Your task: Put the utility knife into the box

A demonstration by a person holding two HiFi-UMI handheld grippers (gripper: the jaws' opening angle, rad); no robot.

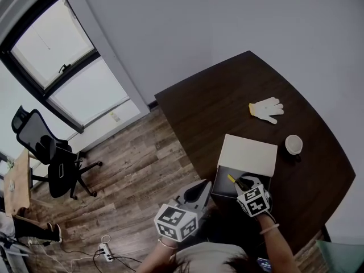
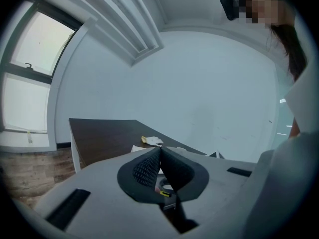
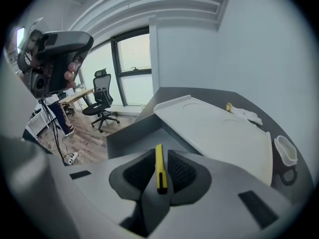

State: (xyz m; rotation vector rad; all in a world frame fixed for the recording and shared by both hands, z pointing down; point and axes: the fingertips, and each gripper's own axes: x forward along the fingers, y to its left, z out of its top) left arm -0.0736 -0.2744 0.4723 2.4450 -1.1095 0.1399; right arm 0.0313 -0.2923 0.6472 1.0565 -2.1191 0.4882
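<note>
Now, right gripper (image 3: 159, 153) fingers tight on utility knife (image 3: 159, 176); left gripper (image 2: 160, 151) fingers together.

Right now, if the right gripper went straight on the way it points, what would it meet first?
Likely the grey inside of the open box: the right gripper, shut on the yellow utility knife, aims into it. Depth is uncertain.

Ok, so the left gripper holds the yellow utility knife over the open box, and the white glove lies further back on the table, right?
Not the left: the right gripper view shows the right gripper clamping the yellow utility knife over the open box. The left gripper is shut on nothing. The white glove does lie further back on the table.
</note>
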